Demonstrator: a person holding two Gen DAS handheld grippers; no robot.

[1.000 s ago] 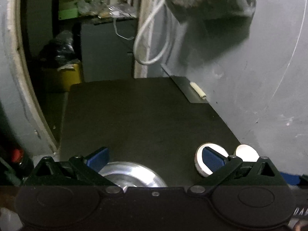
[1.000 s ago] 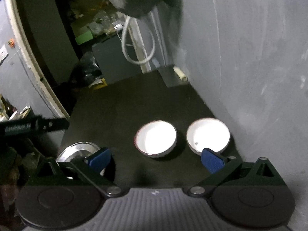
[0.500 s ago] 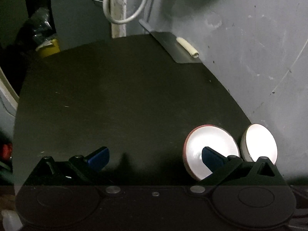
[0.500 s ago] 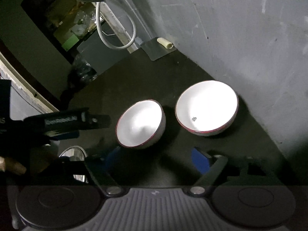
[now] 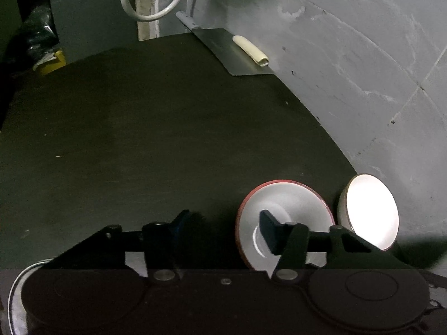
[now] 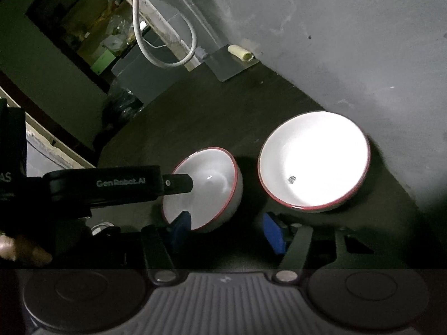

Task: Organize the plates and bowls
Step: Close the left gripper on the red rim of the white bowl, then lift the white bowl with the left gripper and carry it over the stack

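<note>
Two white bowls with red rims sit on the dark table [image 5: 139,139] by the wall: a small bowl [image 5: 293,203] [image 6: 212,176] and a large bowl [image 5: 368,209] [image 6: 315,159]. My left gripper [image 5: 225,222] is closing with the small bowl's left rim between its jaws: the right finger [image 5: 268,223] is inside the bowl and the left one outside, not touching. In the right wrist view its finger [image 6: 178,185] reaches over that rim. My right gripper [image 6: 226,227] is closing low in front of both bowls, with the small bowl's near side between its fingers and no contact seen.
A steel plate's rim [image 5: 14,293] shows under the left gripper at the near left. A metal sheet [image 5: 240,55] with a cream roll [image 5: 251,47] lies at the table's far corner. The grey wall [image 5: 363,83] runs along the right. A white cable loop [image 5: 151,14] hangs behind.
Both grippers have dropped toward the bowls and their jaws have narrowed. The left one's right finger now sits inside the small bowl. The steel plate has slid almost out of the left view.
</note>
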